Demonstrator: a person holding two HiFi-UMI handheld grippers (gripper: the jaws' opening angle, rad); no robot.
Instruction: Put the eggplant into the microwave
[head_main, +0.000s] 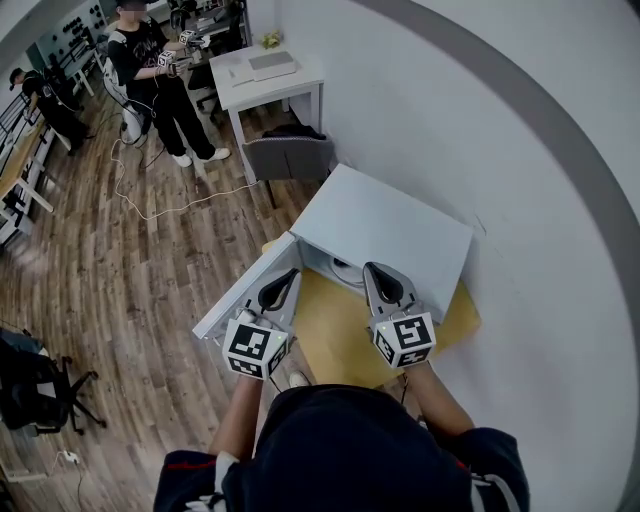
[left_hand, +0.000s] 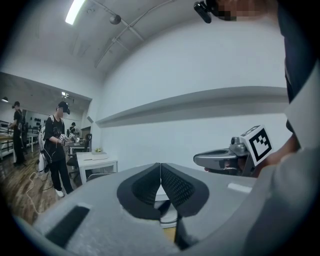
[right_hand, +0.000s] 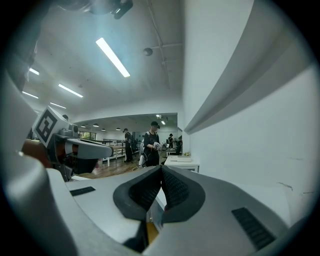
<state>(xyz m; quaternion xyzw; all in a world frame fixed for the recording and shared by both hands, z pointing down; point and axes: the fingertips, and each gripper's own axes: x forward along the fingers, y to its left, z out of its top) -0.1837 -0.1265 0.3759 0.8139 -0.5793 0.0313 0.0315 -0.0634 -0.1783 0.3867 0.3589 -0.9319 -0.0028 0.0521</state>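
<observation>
Left hand-held gripper and right hand-held gripper are hovering, jaws together and empty, over the bench front edge facing the open microwave; eggplant isn't showing anywhere, and a left swing risks clipping the door.

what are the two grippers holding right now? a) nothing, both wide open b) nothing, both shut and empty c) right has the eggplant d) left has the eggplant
b: the left gripper and the right gripper each show their jaws closed together in their own views, with nothing between them.
</observation>
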